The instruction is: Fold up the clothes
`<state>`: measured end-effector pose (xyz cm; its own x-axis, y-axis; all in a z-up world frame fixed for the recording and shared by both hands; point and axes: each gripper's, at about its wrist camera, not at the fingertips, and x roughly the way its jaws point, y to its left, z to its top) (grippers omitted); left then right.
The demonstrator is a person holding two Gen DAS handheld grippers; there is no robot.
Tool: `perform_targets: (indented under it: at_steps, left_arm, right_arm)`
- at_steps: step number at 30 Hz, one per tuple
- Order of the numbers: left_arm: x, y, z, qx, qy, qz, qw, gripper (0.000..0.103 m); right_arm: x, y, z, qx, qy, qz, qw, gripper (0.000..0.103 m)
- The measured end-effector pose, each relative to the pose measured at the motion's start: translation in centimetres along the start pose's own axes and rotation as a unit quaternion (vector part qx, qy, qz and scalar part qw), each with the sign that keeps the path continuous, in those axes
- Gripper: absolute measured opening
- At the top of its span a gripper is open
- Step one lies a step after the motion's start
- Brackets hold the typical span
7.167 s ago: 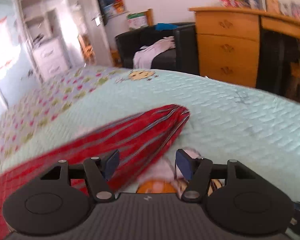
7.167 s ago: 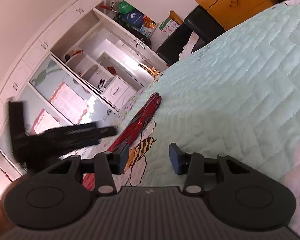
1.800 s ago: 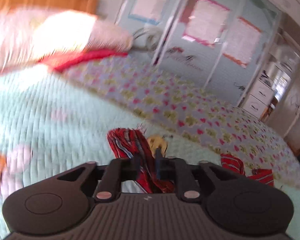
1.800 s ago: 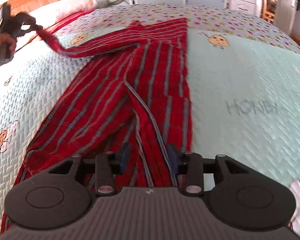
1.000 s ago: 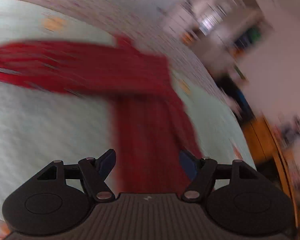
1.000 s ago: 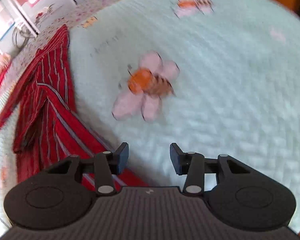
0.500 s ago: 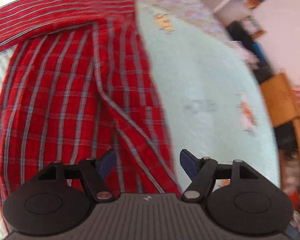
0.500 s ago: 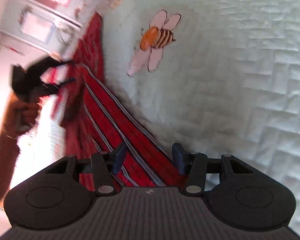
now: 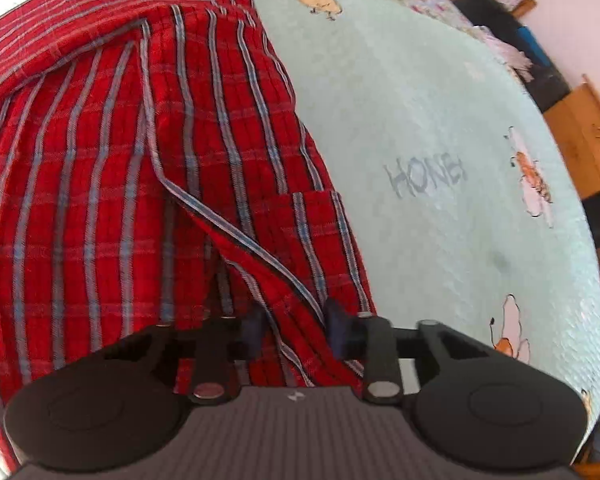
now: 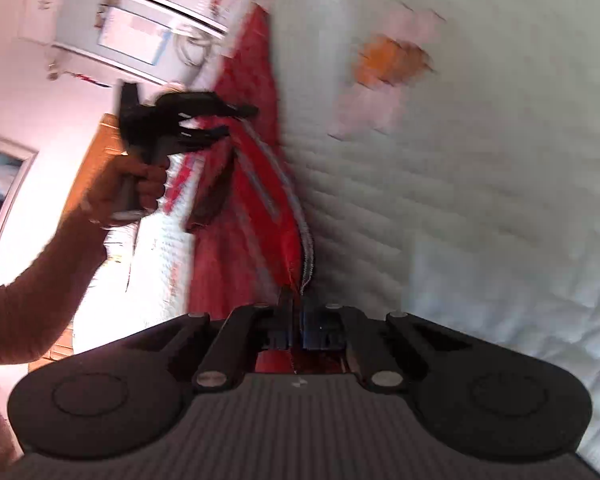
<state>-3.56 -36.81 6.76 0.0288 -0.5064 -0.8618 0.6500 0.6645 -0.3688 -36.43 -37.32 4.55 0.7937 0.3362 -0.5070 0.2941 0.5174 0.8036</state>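
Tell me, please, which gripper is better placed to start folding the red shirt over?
Probably the right gripper: it is shut on the red shirt edge, while the left gripper is open, fabric between its fingers, on the quilt.

Right view motion-blurred; shirt (image 10: 256, 200) hem hidden between fingers (image 10: 280, 326).

The left gripper (image 9: 292, 330) points down and forward, low and close, its two blue-padded fingers (image 9: 253, 330) standing apart with a wide gap between them. In the right wrist view that same tool shows from the side, held up at the far left by a bare left hand (image 10: 134, 190) wrapped round the handle, forearm reaching in from the near left edge. The right gripper (image 10: 298, 330) sits near, its jaws drawn almost together, only a thin slit between the pads.
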Motion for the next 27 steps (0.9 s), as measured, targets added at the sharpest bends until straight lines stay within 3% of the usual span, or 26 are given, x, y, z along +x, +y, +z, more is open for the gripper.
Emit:
perform_targets:
  at_steps: [2,5,8,11,14,15,18,22,26,27]
  left_arm:
    - [-0.9,1.1,0.1,-0.002,-0.009,-0.025,0.9996,0.025]
    - [-2.4,3.0,-0.3,0.001,-0.029,-0.049,0.9984,0.025]
    - [-2.7,5.0,-1.1,-0.002,-0.036,-0.069,0.997,0.024]
    - [-2.3,5.7,-1.7,0.02,-0.034,-0.06,0.9974,0.022]
    - [-2.7,6.8,-1.7,0.023,-0.04,-0.081,0.9956,0.022]
    - [-2.7,7.0,-1.7,0.023,-0.043,-0.087,0.995,0.022]
    - [-2.4,7.4,-2.3,0.018,-0.044,-0.108,0.993,0.031]
    - [-1.8,6.8,-2.3,0.021,-0.043,-0.109,0.9928,0.036]
    - [-1.2,6.0,-2.3,0.033,-0.034,-0.099,0.9939,0.032]
    - [-1.1,5.7,-2.3,0.037,-0.031,-0.097,0.9941,0.029]
  right_arm:
    - [-0.3,3.8,-0.4,-0.04,-0.006,0.01,0.999,0.003]
    - [1.5,9.2,-1.8,-0.133,0.032,-0.007,0.991,0.007]
    - [3.9,9.9,-3.6,-0.149,0.059,-0.024,0.987,0.012]
    - [6.2,10.7,-5.4,-0.164,0.085,-0.04,0.982,0.016]
    - [8.6,11.4,-7.2,-0.18,0.112,-0.056,0.976,0.017]
    - [9.0,11.7,-7.7,-0.193,0.114,-0.068,0.972,0.021]
    - [9.5,13.3,-9.0,-0.264,0.108,-0.118,0.951,0.041]
    - [10.7,15.3,-10.8,-0.351,0.111,-0.173,0.914,0.041]
    - [12.0,17.2,-12.5,-0.428,0.113,-0.227,0.867,0.04]
    - [12.4,17.1,-12.8,-0.432,0.113,-0.24,0.862,0.04]
